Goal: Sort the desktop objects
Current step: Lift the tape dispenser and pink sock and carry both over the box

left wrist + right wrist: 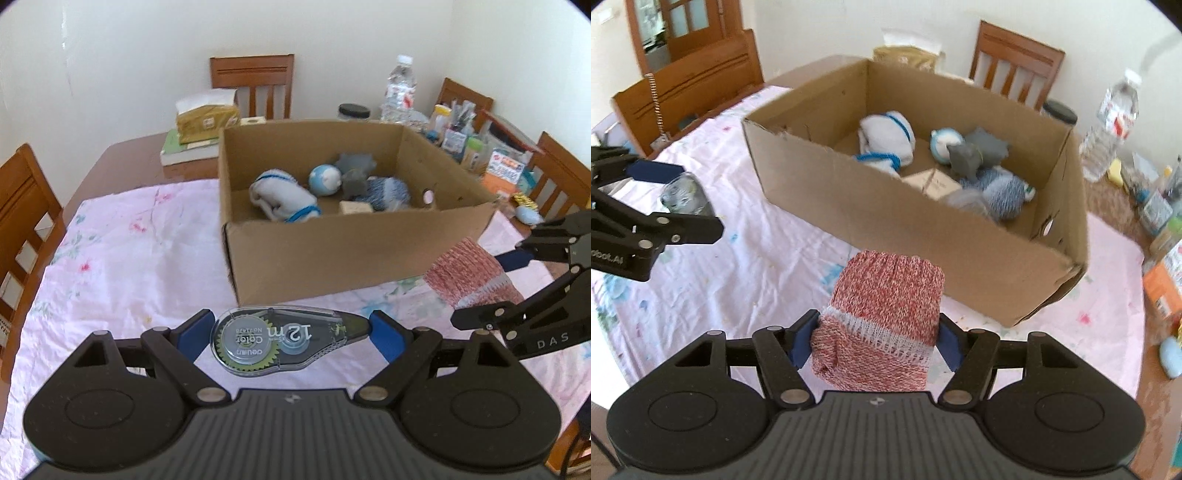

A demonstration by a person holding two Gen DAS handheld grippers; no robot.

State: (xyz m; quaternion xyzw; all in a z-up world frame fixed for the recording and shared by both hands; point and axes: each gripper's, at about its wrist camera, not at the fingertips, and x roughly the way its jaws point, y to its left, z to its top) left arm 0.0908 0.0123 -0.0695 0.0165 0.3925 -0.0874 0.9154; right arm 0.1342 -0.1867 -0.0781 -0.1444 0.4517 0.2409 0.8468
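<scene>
Slippage is my first worry. My left gripper (291,330) is clamped end to end on the correction tape (284,341), low in the frame; its smooth clear shell could squirt out if I tilt. My right gripper (875,339) squeezes the folded red knit sock (886,317), which sags forward and could snag the near wall of the cardboard box (886,229) as I carry it over. Both loads hang above the pink floral cloth (129,258), short of the box at mid-frame. Writing on the tape reads "12m" and "Color", upside down; the right gripper's arm shows "DAS".
</scene>
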